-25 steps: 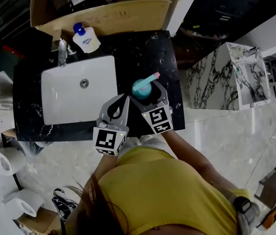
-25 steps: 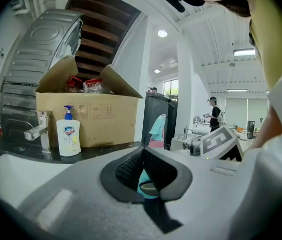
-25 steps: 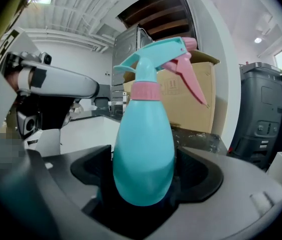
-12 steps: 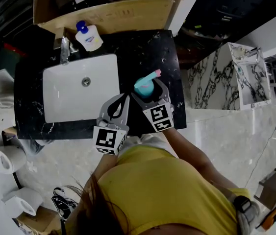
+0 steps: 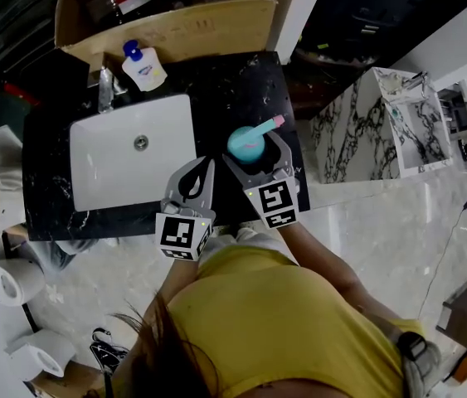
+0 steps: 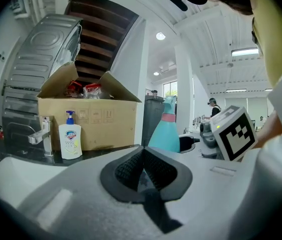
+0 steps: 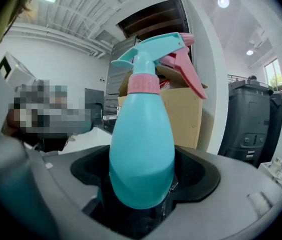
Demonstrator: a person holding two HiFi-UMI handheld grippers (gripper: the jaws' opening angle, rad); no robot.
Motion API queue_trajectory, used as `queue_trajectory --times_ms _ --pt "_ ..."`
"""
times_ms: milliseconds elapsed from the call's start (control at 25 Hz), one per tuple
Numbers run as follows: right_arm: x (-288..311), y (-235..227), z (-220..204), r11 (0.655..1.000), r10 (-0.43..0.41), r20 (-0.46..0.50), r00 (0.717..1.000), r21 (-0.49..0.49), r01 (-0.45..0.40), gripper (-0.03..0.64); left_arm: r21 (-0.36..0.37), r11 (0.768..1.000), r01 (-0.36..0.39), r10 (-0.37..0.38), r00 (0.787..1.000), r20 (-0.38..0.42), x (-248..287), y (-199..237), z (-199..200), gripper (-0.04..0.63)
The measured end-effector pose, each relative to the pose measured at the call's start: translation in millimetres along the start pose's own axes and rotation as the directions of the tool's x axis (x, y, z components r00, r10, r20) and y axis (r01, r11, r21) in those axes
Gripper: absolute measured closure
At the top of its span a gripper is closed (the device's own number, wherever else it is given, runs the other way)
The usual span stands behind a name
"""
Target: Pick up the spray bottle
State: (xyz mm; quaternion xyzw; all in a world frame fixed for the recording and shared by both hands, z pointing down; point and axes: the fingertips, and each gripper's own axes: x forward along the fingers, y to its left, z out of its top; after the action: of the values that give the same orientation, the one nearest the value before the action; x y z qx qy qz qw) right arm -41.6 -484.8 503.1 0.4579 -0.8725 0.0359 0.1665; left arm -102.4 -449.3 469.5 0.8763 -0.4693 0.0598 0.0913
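A teal spray bottle (image 5: 245, 143) with a pink trigger stands upright at the right of the black marble counter (image 5: 241, 81). My right gripper (image 5: 254, 149) is shut on its lower body, one finger on each side. In the right gripper view the spray bottle (image 7: 142, 149) fills the middle, held between the pads of the right gripper (image 7: 142, 186). My left gripper (image 5: 202, 171) is beside it to the left, over the counter's front edge, shut and empty. The left gripper view shows the left gripper (image 6: 142, 168) with jaws pressed together and the spray bottle (image 6: 165, 131) beyond.
A white sink (image 5: 109, 172) is set in the counter's left half, with a faucet (image 5: 104, 85) and a soap pump bottle (image 5: 142, 69) behind it. An open cardboard box (image 5: 183, 23) sits at the back. A marble-patterned block (image 5: 366, 131) stands to the right.
The right gripper and the spray bottle have shifted slightly right and away from the sink, and the bottle looks a little larger. The left gripper has barely moved.
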Motion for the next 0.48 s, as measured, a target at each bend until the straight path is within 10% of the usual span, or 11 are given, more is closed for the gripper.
queue_trajectory --times_ms 480 --pt "-70 -39 32 0.973 -0.229 0.052 0.972 0.055 0.226 0.231 0.023 1.000 -0.002 0.001 0.999 0.041 -7 -11 17 0.589"
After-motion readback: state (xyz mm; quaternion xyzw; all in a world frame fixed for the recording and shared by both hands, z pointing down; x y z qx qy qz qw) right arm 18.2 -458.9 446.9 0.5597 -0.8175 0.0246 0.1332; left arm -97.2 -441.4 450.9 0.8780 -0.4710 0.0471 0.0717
